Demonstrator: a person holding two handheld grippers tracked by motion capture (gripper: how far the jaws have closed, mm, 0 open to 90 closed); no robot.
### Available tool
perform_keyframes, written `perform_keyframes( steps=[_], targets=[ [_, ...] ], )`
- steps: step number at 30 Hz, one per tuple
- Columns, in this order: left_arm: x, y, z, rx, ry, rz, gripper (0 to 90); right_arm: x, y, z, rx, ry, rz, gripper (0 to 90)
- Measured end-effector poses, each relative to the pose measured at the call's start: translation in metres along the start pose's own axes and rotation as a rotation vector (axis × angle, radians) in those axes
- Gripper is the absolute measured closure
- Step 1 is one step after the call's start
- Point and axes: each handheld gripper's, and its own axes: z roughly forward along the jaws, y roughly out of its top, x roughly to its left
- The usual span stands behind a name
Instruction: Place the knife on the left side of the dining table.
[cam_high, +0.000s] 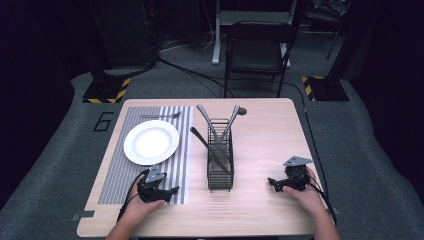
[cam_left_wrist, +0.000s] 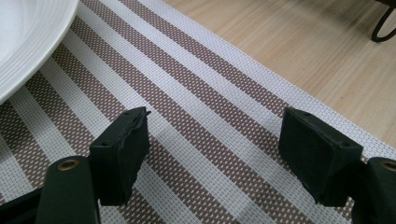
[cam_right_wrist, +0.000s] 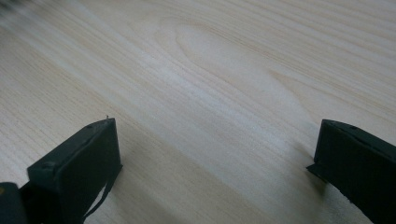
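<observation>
1. Left gripper (cam_high: 172, 190) resting low near the front edge of the table (cam_high: 260, 220), over the front right corner of the striped mat (cam_high: 115, 180), jaws spread wide with nothing between them; pads (cam_left_wrist: 122, 149) hovering just above the weave in the left gripper view.

2. Right gripper (cam_high: 272, 183) parked near the front right corner of the table, jaws likewise spread and empty, bare wood grain beneath them in the right gripper view.

3. White plate (cam_high: 151, 142) sitting on the mat toward its back half, a fork (cam_high: 161, 116) lying crosswise just behind it at the mat's back edge.

4. Black wire basket (cam_high: 220, 160) standing at the table's middle, between the two grippers, holding a knife (cam_high: 210, 150) laid slantwise and two grey-handled utensils (cam_high: 216, 124) crossing and leaning out over its back rim; which kind of utensils, too small to tell.

5. Step in hand, by the look of it: a place setting partly laid, fork out, remaining cutlery waiting in the basket, both grippers at rest before a reach.

6. Next move likely calling for a lift of one gripper over the basket rim, jaws kept open, lined up across a single handle clear of its neighbours, then a firm pinch and a straight pull upward to avoid snagging the wire.
</observation>
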Motion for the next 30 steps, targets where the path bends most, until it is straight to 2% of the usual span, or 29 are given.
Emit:
perform_keyframes(
  steps=[25, 30],
  targets=[
    [0.0008, 0.0004, -0.0008, 0.008, -0.014, -0.001, 23.9, -0.0002, -0.0002, 0.0004, -0.002, 0.001, -0.002, 0.0],
    [0.0015, 0.0000, -0.0016, 0.002, -0.005, 0.004, 26.0, -0.0001, -0.0002, 0.0000, 0.002, 0.001, 0.000, 0.0]
  ],
)
